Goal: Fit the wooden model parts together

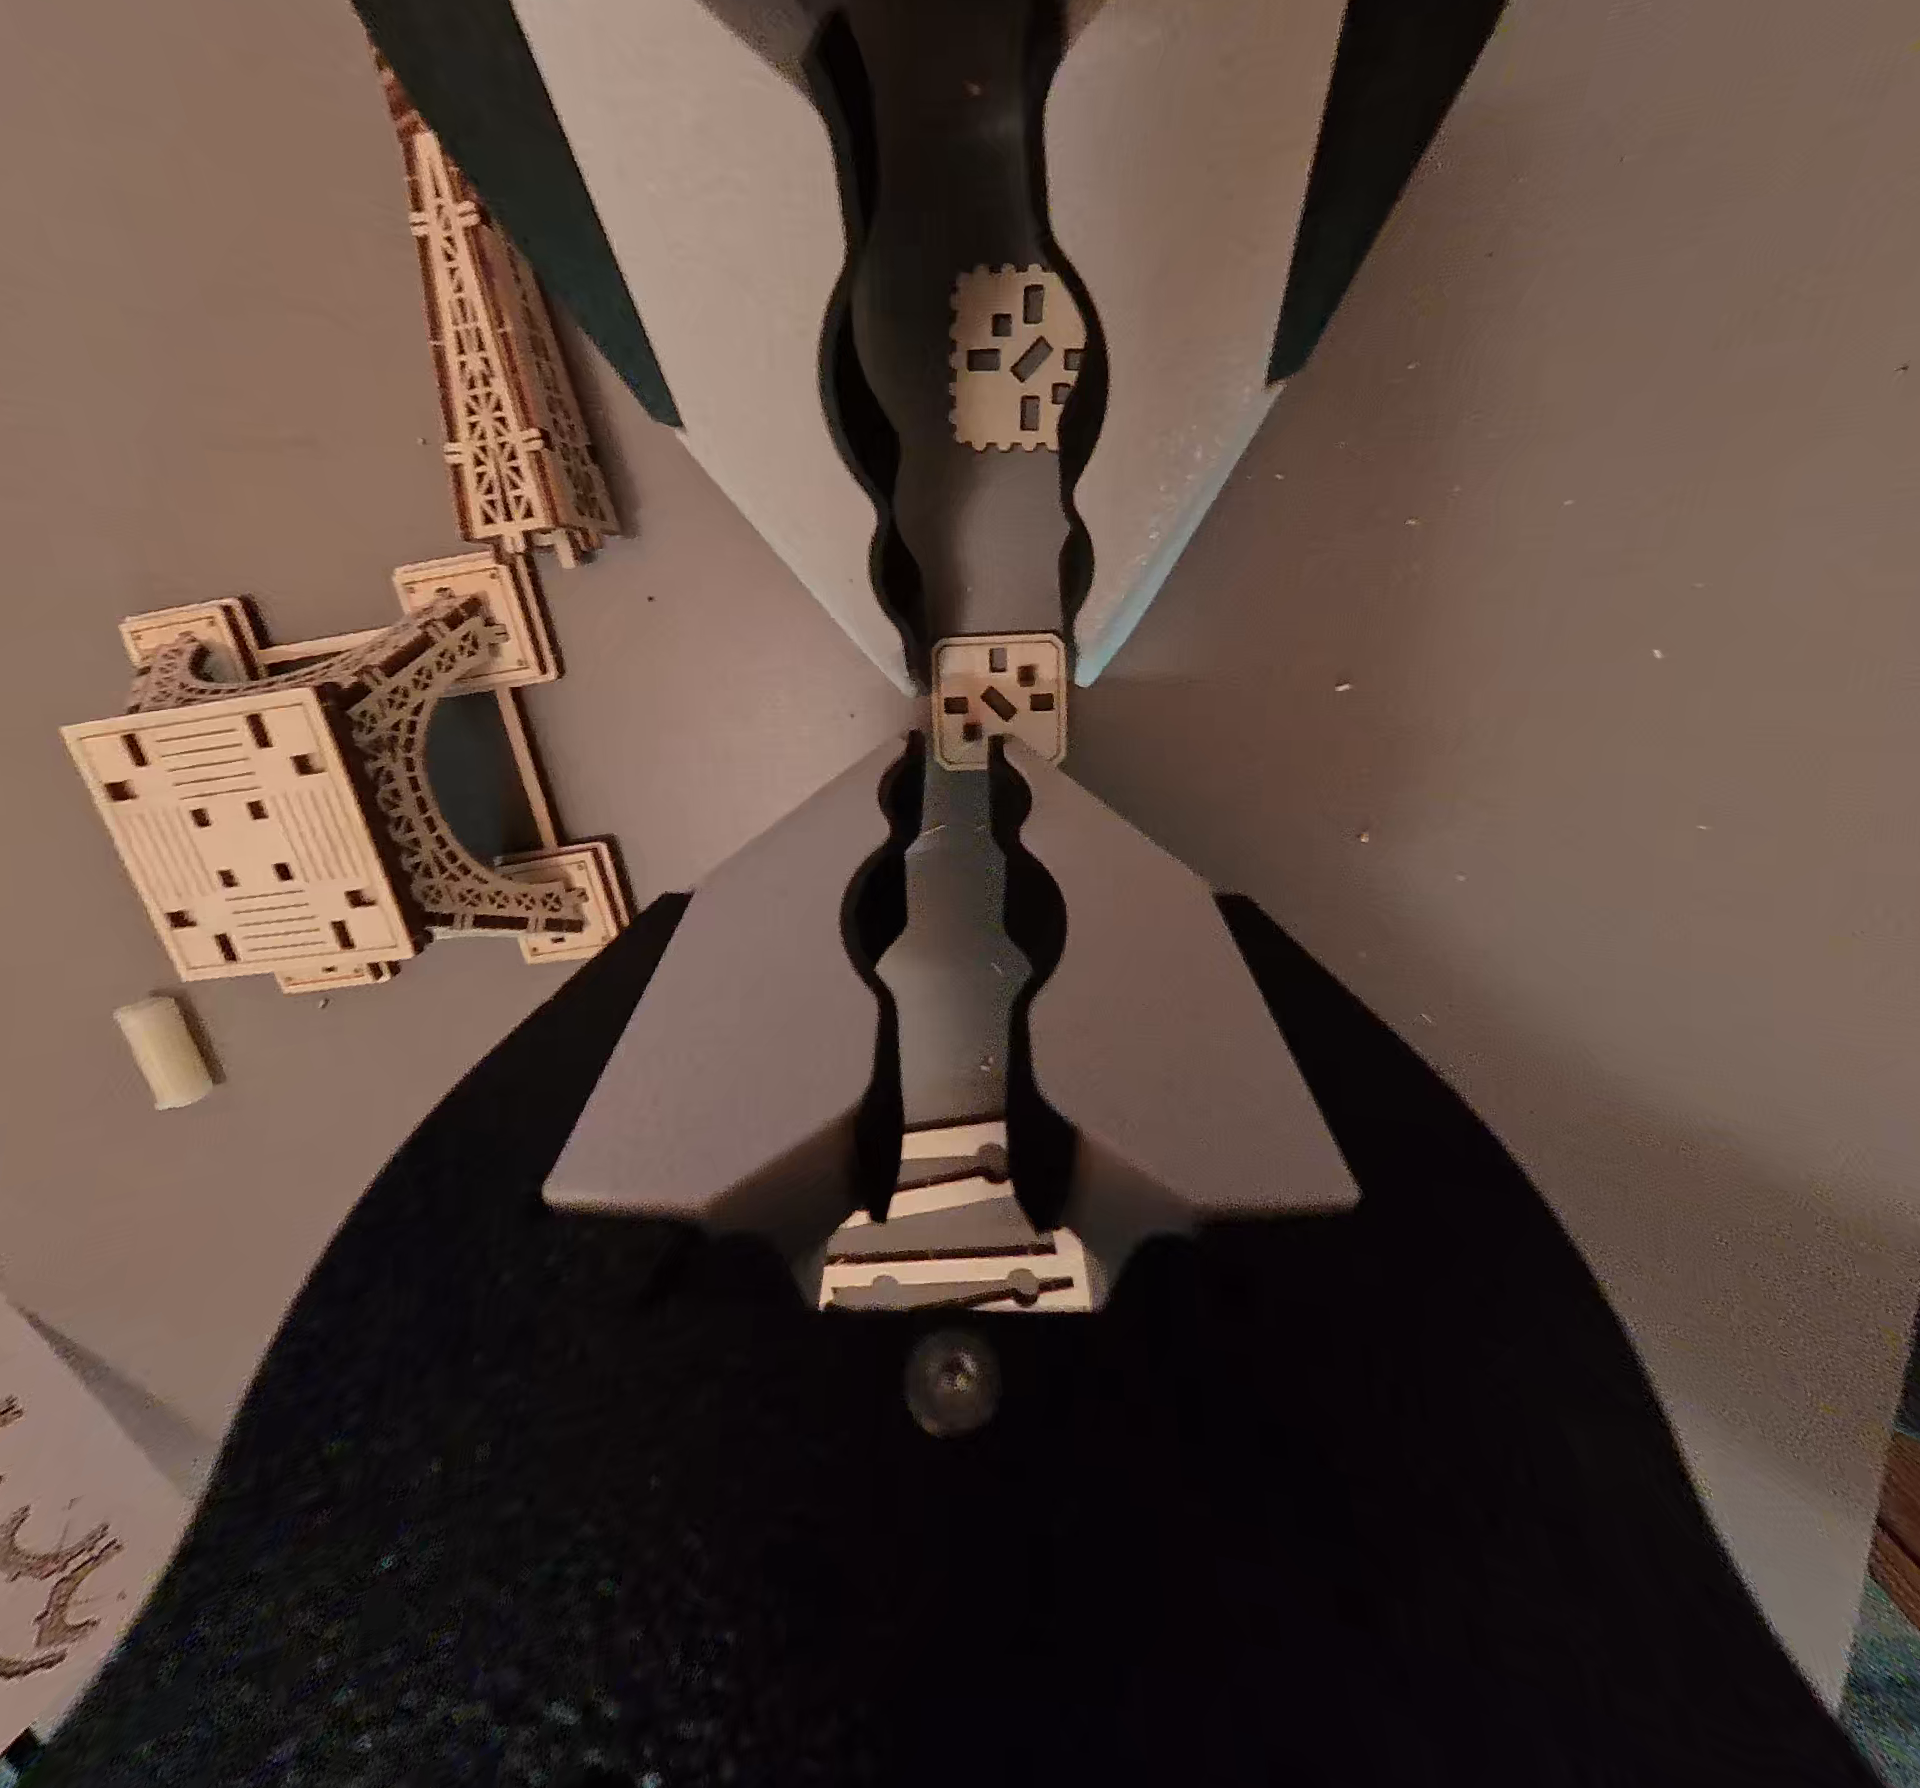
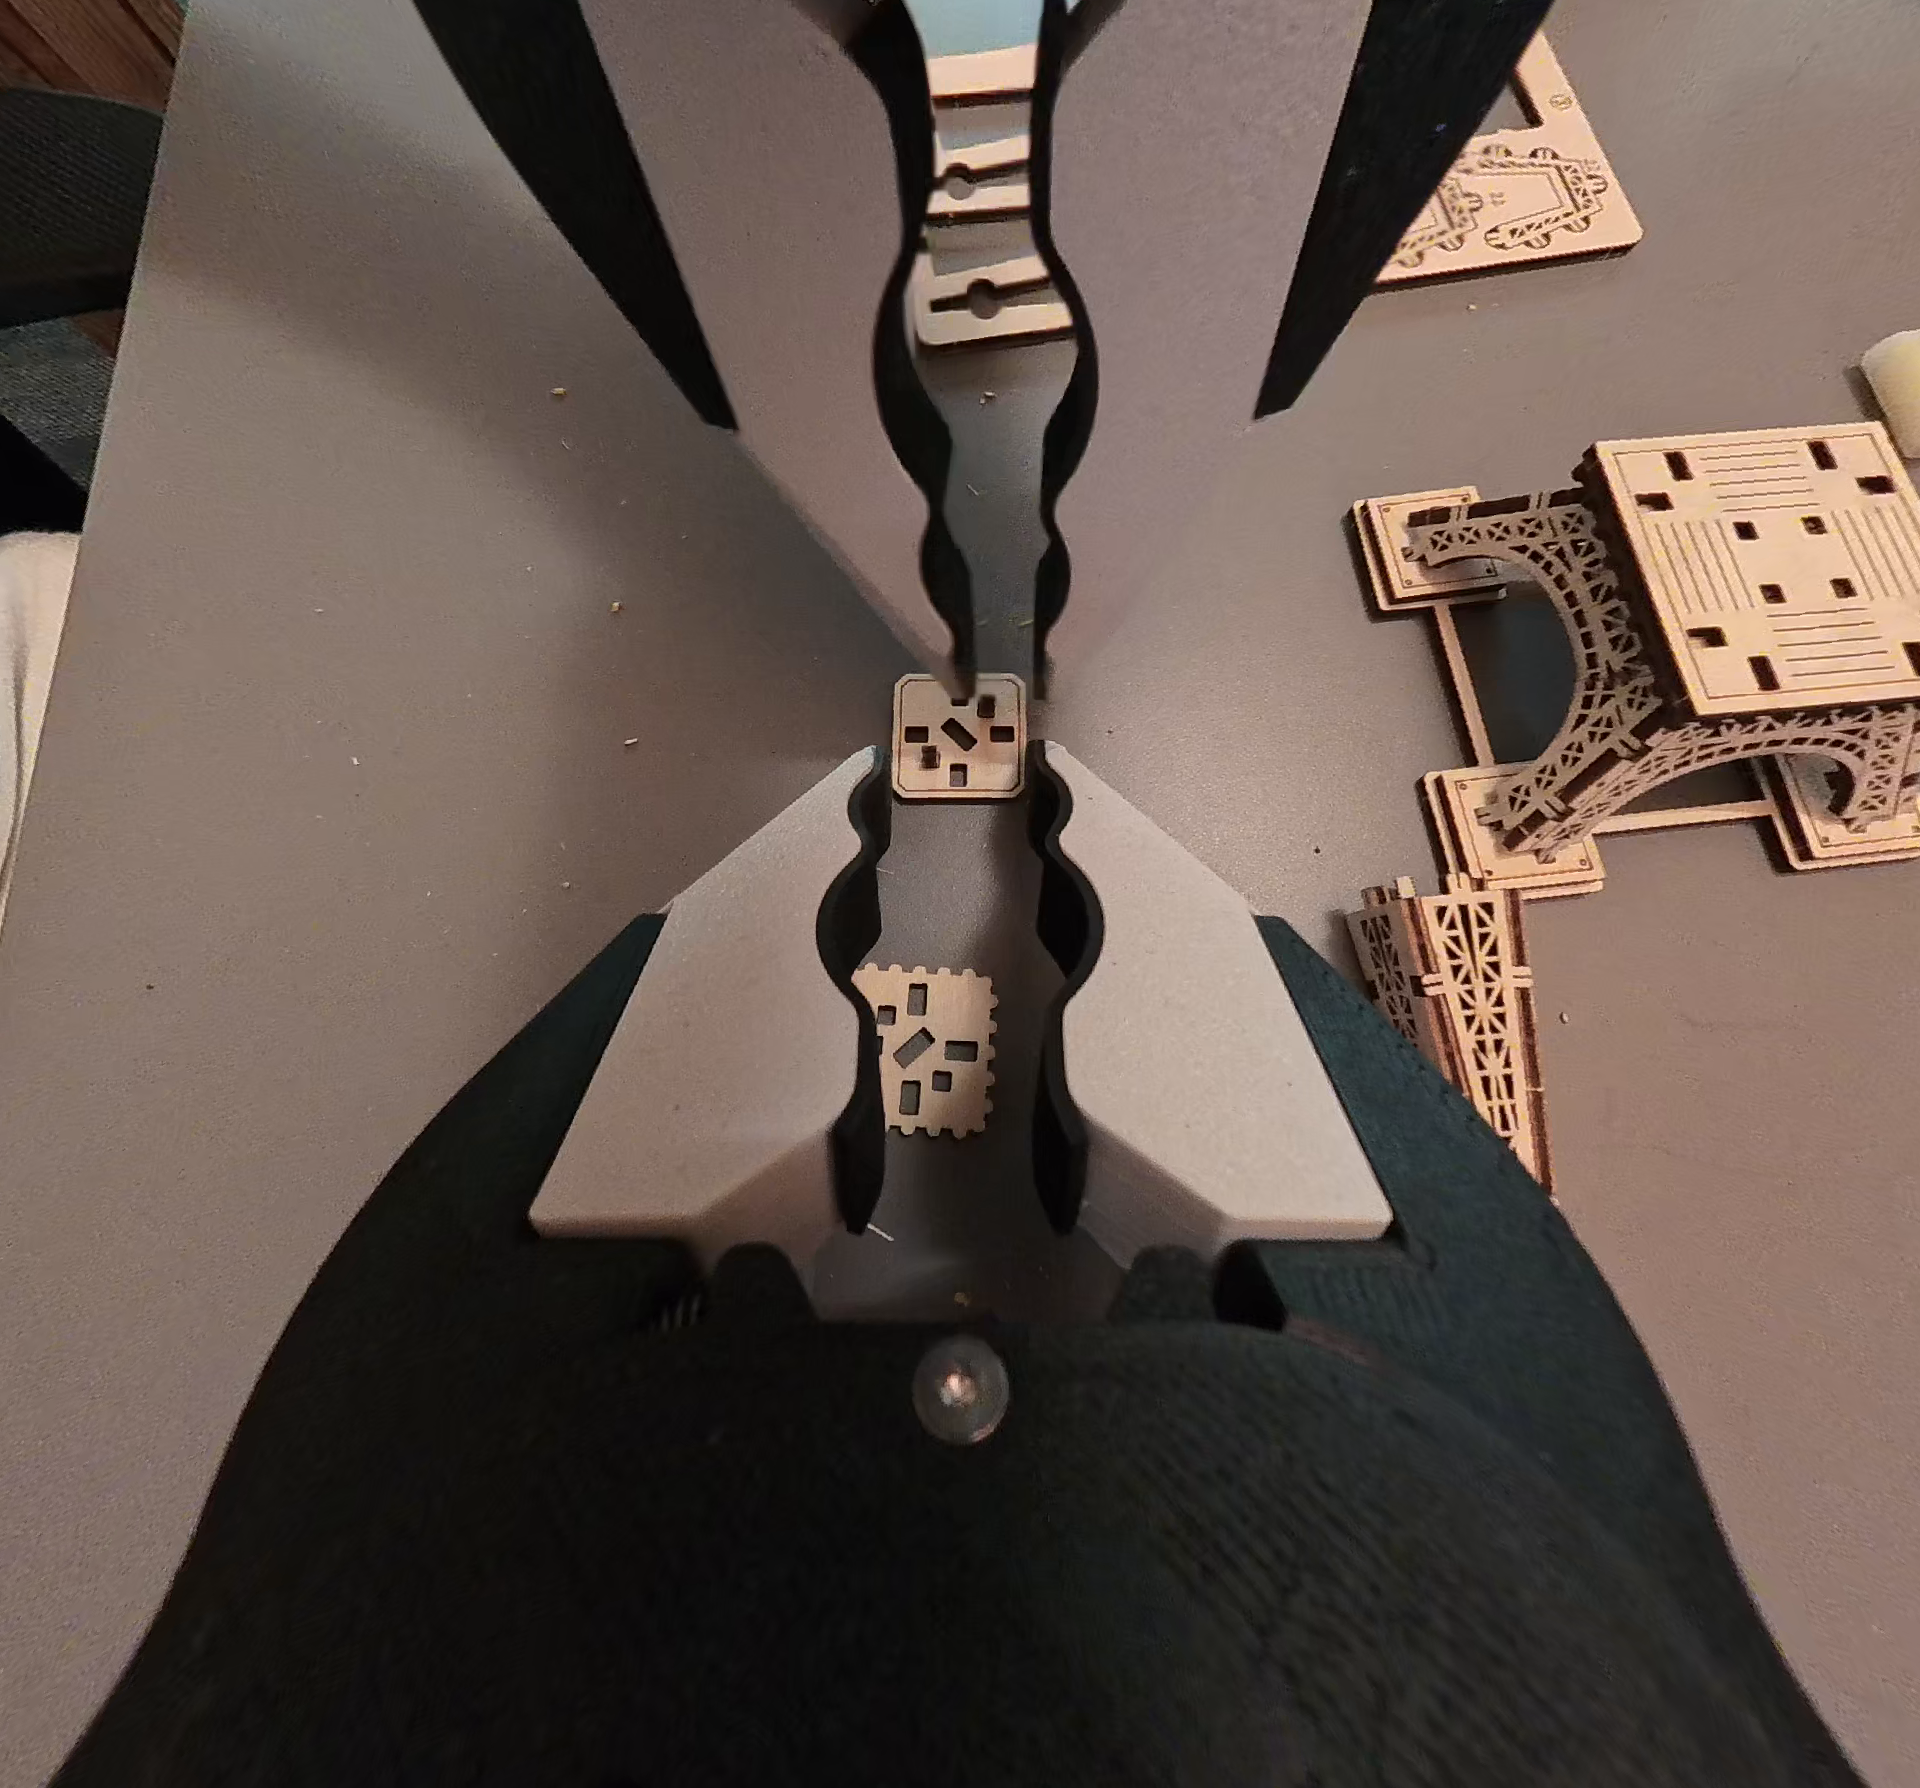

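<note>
A small square wooden plate with slots (image 1: 1000,699) (image 2: 959,736) sits between the two grippers, which face each other over the grey table. My right gripper (image 2: 958,756) is shut on this plate, one fingertip on each side edge. My left gripper (image 1: 956,749) stands at the plate's opposite edge. Its fingers are a narrow gap apart with nothing between them, and one fingertip (image 1: 1000,751) overlaps the plate's rim. A second slotted plate with toothed edges (image 2: 935,1052) (image 1: 1013,367) lies flat on the table under the right gripper.
The wooden tower base (image 1: 260,803) (image 2: 1714,616) and a lattice spire (image 1: 499,388) (image 2: 1455,1000) lie to one side. A parts sheet (image 1: 956,1239) (image 2: 987,211) lies under the left gripper, with another sheet (image 2: 1507,180) beyond it. A white cylinder (image 1: 166,1052) lies beside the base. My left and right fingertips are right by each other. Both grippers' tips are roughly 8 cm from the lattice spire (image 2: 1455,1000). The left camera catches it too, in the left wrist view (image 1: 510,423).
</note>
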A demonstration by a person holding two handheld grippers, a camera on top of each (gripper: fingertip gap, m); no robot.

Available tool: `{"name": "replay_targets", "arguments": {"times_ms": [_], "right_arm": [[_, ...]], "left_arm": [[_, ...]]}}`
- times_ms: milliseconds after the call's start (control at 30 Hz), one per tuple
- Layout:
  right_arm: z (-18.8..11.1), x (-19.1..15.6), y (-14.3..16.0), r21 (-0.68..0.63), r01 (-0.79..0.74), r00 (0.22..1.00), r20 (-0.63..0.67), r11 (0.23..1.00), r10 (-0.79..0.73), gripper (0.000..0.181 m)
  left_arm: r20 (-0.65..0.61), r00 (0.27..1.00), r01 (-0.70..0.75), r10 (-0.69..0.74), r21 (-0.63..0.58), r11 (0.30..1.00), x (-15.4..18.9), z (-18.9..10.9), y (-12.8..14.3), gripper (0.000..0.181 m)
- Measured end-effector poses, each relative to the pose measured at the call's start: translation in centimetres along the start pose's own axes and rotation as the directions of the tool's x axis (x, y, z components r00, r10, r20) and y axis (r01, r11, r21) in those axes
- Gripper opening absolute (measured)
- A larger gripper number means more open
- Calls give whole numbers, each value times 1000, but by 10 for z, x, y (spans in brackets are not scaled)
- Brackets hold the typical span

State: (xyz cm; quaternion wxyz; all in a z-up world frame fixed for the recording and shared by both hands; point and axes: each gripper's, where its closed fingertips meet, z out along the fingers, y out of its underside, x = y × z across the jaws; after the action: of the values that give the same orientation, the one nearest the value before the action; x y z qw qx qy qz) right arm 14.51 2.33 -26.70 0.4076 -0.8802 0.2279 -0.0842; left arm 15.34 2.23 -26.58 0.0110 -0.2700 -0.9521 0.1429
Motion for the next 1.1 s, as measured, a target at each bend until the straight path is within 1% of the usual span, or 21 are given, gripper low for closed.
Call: {"name": "replay_targets", "arguments": {"times_ms": [33, 133, 400, 567, 1100], "right_arm": [[0, 0, 0, 0, 0, 1000, 0, 1000, 0, 25], [0, 0, 0, 0, 0, 1000, 0, 1000, 0, 25], [0, 0, 0, 0, 0, 1000, 0, 1000, 0, 25], [0, 0, 0, 0, -1, 1000, 1, 1000, 1, 25], [0, 0, 0, 0, 1, 1000, -1, 1000, -1, 25]], "left_arm": [[-6, 1000, 1, -1, 1, 1000, 1, 0, 0, 10], [-6, 1000, -5, 5, 8, 1000, 1, 1, -1, 4], [-14, 1000, -1, 1, 26, 1000, 1, 0, -5, 0], [-27, 1000, -1, 1, 19, 1000, 3, 0, -4, 2], [-18, 1000, -6, 7, 25, 1000, 3, 1, -4, 0]]}}
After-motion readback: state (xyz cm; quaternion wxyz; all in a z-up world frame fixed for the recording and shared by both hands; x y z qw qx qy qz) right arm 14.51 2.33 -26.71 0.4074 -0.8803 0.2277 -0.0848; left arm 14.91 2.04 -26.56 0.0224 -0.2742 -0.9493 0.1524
